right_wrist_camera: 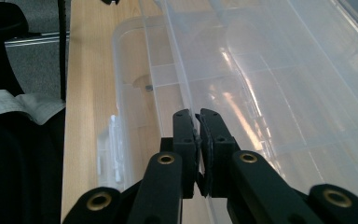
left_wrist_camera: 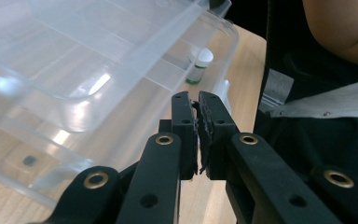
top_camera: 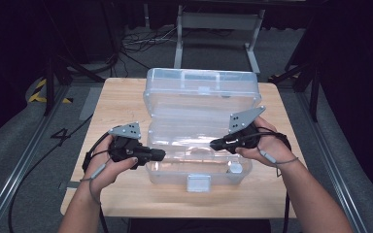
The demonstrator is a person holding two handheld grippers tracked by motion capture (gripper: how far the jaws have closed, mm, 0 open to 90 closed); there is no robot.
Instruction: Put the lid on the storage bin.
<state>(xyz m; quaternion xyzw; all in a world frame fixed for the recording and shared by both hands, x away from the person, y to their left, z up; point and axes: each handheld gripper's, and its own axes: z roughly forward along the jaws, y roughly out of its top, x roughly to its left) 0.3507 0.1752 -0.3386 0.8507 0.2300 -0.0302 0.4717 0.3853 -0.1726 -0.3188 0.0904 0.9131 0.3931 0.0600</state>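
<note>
The clear plastic storage box [top_camera: 201, 160] stands open on the wooden tabletop [top_camera: 121, 102], between the left tool [top_camera: 161, 154] and the right tool [top_camera: 213, 143]. Each tool has its jaws pressed together and holds nothing. A small white-capped bottle [left_wrist_camera: 200, 65] stands inside the box, ahead of the left tool. The raised lid [top_camera: 203, 92] may fall shut if a tool bumps it, because nothing appears to hold it.

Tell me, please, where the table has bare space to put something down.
Bare wood lies left of the clear box, behind the left gripper, and along the table front edge. The middle is crowded: the box and both grippers, right gripper included.
</note>
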